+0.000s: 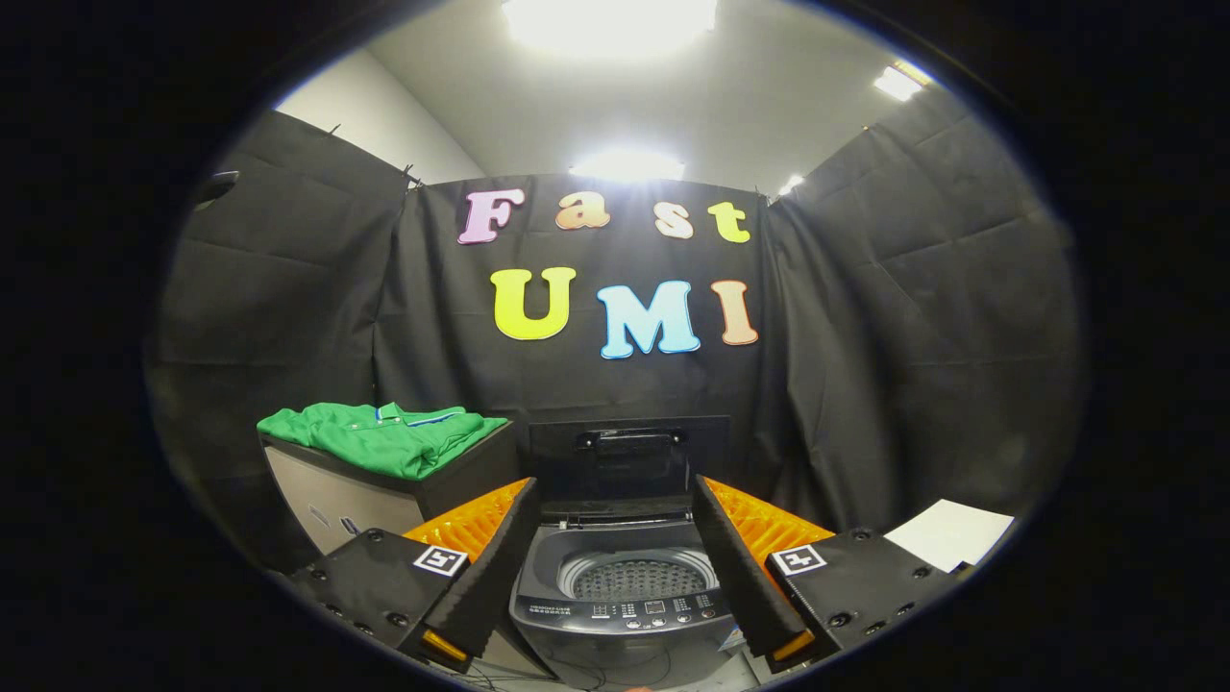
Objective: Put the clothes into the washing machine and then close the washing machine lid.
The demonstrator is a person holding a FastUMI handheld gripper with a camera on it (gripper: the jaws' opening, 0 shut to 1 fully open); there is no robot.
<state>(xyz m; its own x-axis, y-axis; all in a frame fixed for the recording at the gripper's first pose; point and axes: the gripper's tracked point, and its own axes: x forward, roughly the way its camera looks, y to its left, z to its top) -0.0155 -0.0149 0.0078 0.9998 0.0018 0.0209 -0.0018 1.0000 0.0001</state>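
A small grey top-loading washing machine (pixel 625 601) stands just ahead of my fingers, its drum (pixel 636 579) showing in the gap between them. Its dark lid (pixel 629 457) stands raised upright behind the drum, handle facing me. A folded green shirt (pixel 384 437) lies on top of a dark box left of the machine, beyond my left finger. My gripper (pixel 615 567) is open with nothing between the fingers, and its orange-backed black pads (pixel 500 567) sit wide apart on either side of the machine.
The box (pixel 384 490) under the shirt stands close against the washer's left side. A white sheet (pixel 947 533) lies to the right, beyond my right finger. Black cloth walls close the booth behind and on both sides.
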